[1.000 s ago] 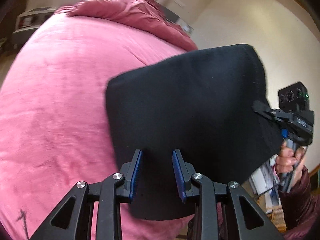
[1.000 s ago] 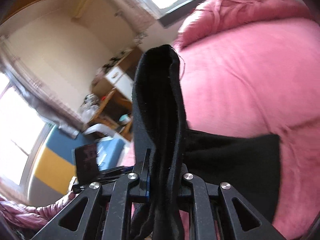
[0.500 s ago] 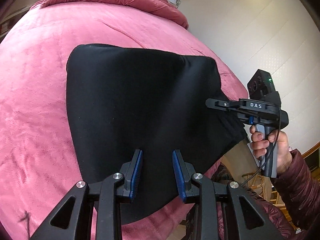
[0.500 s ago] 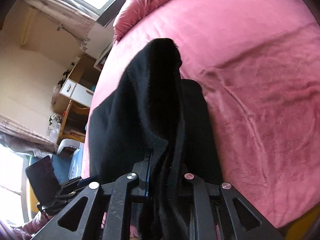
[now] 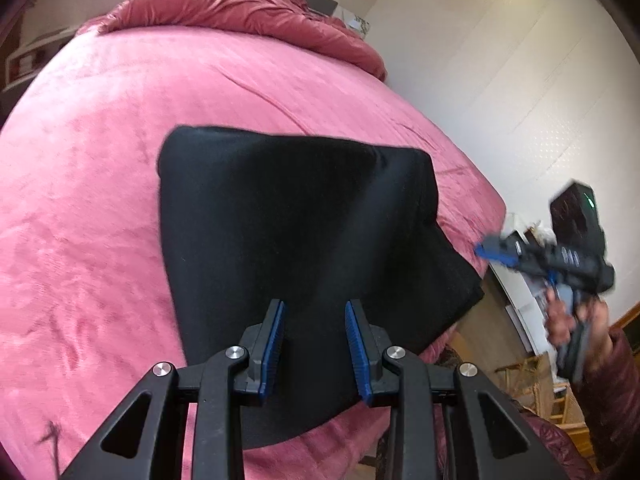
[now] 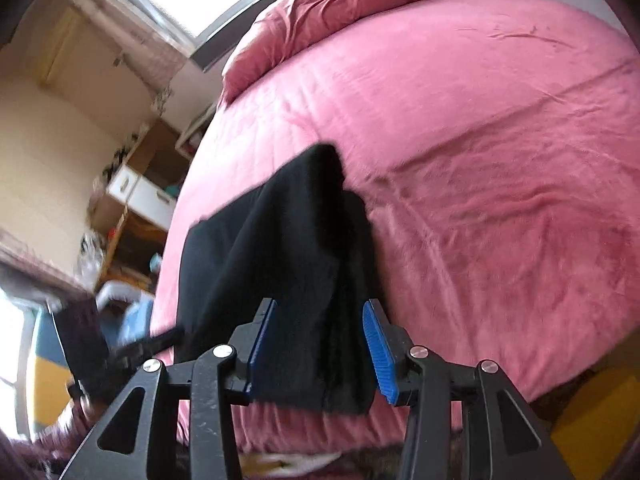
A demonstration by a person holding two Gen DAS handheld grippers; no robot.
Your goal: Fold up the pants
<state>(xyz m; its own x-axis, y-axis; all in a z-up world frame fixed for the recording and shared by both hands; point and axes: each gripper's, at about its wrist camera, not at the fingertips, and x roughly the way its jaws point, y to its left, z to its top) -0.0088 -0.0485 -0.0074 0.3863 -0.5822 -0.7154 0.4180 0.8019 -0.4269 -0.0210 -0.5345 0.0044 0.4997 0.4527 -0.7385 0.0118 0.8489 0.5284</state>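
The black pants lie folded in a dark, flat block on the pink bed cover, close to the near edge of the bed.

The left gripper hangs just over the near end of the pants. Its two blue pads are wide apart and hold nothing. From here the pants stretch away toward 12 o'clock, and that looks like their long way.

Over at 3 o'clock in the left view, the right gripper is off the cloth, near the bed's edge. Its pads are wide apart too and hold nothing. In its own view the pants run from the pads toward 11 o'clock, with a loose flap humped on top.

The left gripper is nearer, I think. No boxes or baskets sit on the bed.
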